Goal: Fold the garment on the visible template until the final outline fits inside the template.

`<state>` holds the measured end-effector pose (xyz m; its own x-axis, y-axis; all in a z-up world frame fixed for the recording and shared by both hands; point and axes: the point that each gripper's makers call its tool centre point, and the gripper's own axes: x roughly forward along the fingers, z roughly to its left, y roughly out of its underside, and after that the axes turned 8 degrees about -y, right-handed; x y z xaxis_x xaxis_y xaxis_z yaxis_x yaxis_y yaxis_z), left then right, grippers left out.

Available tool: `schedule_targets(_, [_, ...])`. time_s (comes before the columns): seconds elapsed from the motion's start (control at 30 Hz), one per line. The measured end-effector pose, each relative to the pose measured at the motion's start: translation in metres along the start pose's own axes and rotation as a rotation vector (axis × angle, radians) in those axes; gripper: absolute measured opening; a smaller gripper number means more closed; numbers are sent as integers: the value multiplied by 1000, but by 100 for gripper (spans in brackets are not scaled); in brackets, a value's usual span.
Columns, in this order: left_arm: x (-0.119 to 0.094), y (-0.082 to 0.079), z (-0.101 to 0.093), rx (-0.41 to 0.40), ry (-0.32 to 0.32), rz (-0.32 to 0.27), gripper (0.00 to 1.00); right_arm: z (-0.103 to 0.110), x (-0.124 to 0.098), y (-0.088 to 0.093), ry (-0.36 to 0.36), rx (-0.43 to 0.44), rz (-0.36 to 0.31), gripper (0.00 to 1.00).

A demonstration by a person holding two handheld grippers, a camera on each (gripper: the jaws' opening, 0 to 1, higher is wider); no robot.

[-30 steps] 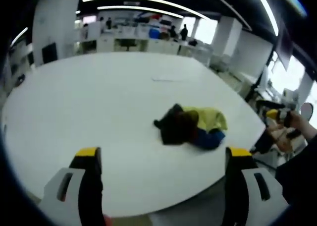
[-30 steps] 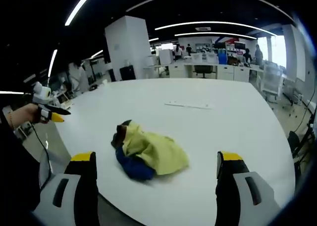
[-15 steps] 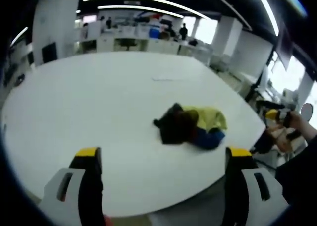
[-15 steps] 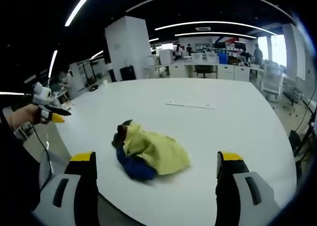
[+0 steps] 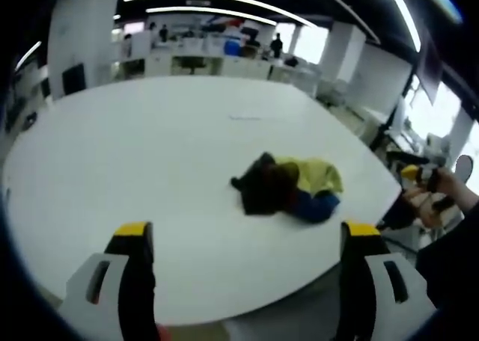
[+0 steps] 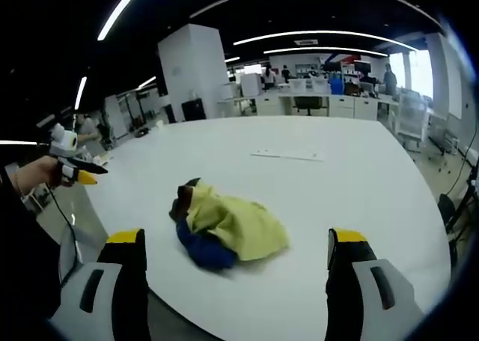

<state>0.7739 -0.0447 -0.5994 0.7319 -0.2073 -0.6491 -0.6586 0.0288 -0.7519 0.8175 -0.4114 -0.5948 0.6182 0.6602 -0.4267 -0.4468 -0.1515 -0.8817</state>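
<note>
Lying crumpled on the white table (image 6: 359, 206), well ahead of the 2 wide-open, empty jaws of the right gripper (image 6: 236, 262) and left gripper (image 5: 247, 259), the garment (image 6: 228, 226) should be spread flat before any fold is made, with 1 edge pinched by each.

Right gripper (image 6: 236, 262) is seen with jaws spread wide, nothing held between them, yellow tips raised over the near edge of a white table (image 6: 352, 199). A crumpled garment (image 6: 228, 225), yellow with blue and dark parts, is lying on the table just ahead of the jaws, nearer the left jaw, untouched. A thin pale strip (image 6: 287, 155) is lying flat farther ahead. Left gripper (image 6: 75, 173) is held in a hand (image 6: 34, 173) off to the left, beyond the table edge.
</note>
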Motion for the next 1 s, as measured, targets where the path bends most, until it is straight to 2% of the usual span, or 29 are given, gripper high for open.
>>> schedule_targets(1.0, [9, -3, -1, 22, 12, 1, 100, 3, 13, 3, -18, -4, 11, 100])
